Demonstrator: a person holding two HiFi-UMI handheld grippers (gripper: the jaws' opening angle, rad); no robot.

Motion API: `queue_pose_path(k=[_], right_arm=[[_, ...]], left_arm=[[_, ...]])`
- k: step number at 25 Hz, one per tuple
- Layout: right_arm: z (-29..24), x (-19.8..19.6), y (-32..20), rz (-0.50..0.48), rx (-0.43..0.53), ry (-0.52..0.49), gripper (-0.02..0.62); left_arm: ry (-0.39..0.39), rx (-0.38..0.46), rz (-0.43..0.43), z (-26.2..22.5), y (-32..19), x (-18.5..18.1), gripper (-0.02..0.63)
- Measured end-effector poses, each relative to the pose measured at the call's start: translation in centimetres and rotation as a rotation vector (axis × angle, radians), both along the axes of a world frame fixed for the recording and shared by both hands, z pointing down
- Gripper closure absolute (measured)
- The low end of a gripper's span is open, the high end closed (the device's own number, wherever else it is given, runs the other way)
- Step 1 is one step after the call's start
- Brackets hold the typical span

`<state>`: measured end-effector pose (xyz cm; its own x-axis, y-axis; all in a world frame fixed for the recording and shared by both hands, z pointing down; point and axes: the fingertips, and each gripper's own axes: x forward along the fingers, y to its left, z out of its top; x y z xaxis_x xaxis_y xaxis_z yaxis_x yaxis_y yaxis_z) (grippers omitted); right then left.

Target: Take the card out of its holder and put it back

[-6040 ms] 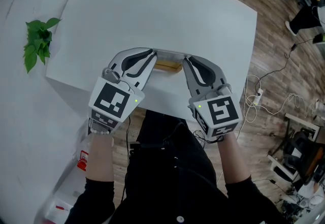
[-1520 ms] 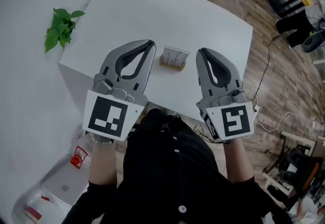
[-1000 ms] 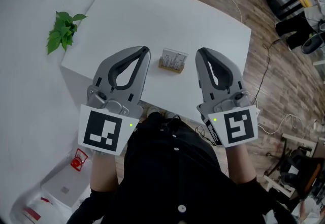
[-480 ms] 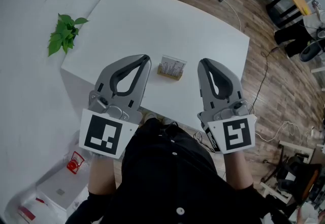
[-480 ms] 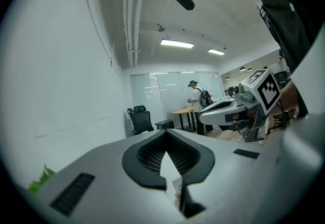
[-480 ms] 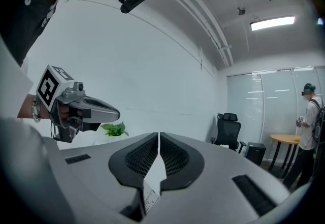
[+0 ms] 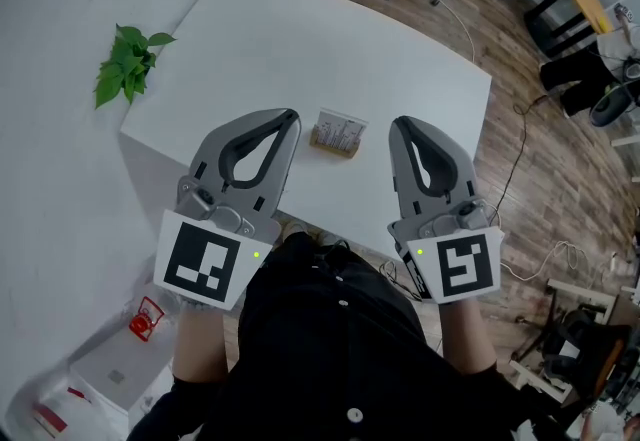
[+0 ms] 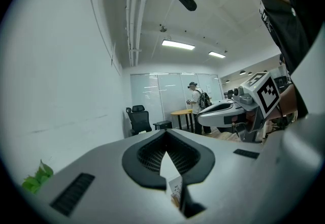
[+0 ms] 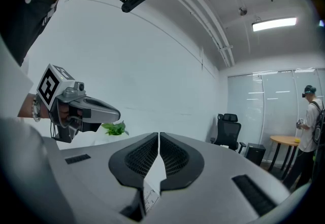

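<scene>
Sitting unmoved, card [image 7: 341, 127] in holder [image 7: 332, 148]

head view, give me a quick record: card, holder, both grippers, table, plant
card: upright in its holder
holder: on the table, near its front edge, between the two grippers
table: white, bears only the holder
left gripper: shut, empty, left of the holder, not touching it
right gripper: shut, empty, right of the holder, not touching it
plant: past the table's left edge
</scene>
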<state>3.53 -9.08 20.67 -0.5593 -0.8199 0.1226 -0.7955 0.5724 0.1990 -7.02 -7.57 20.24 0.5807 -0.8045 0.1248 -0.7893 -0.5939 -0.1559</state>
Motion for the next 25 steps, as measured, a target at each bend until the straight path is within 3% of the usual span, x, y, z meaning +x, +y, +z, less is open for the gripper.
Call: queue_pose_path(k=[5,25], right_arm=[[0.40,0.40,-0.07,0.028,-0.034,0.017,0.548],[0.44,-0.14,0.17,-0.010,-0.016,0.019,0.548]], left_arm=[[0.000,-0.004,-0.001,0.04,-0.06,-0.04,0.592],[-0.008,-0.014,0.002,0.53,-0.10,0.04,0.592]])
